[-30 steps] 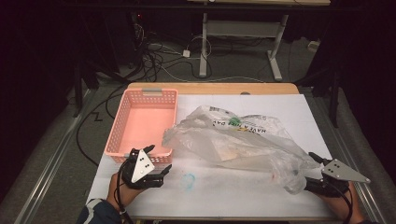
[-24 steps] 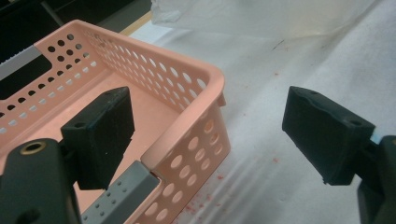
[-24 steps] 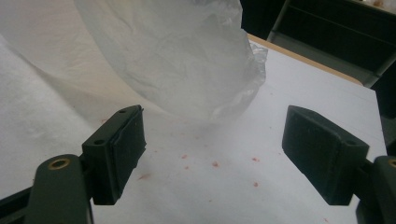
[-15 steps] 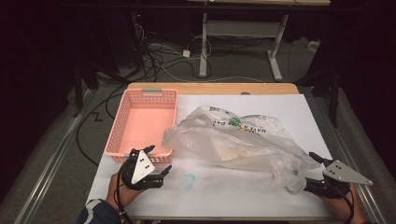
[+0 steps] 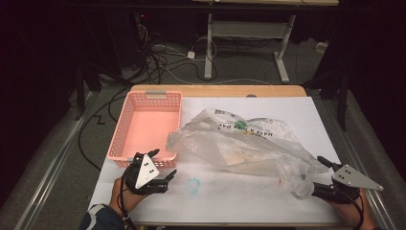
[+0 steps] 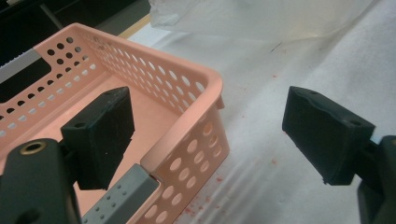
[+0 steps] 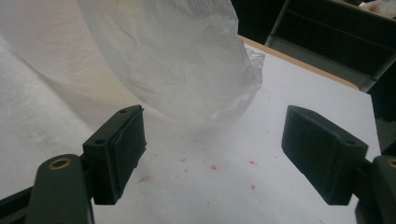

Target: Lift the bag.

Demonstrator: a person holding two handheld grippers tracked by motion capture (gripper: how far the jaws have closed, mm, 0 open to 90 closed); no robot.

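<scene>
A crumpled clear plastic bag (image 5: 244, 143) with green print lies across the middle of the white-covered table. A pink perforated basket (image 5: 146, 127) stands to its left and holds nothing. My left gripper (image 5: 163, 163) is open at the basket's near right corner. In the left gripper view one jaw hangs over the basket (image 6: 187, 93) and the other over the table, with the bag (image 6: 261, 18) beyond. My right gripper (image 5: 317, 175) is open just off the bag's near right end. In the right gripper view the bag (image 7: 177, 56) lies in front of the open gripper (image 7: 215, 149), untouched.
A small teal ring-like thing (image 5: 193, 186) lies on the table covering (image 5: 287, 110) between the two grippers. Small red specks (image 7: 212, 166) dot the covering. The wooden table edge (image 5: 215, 90) runs along the far side, with cables and desk legs on the floor beyond.
My right gripper has drifted slightly to the right, away from the bag's end. The left gripper, the bag and the basket have stayed put.
</scene>
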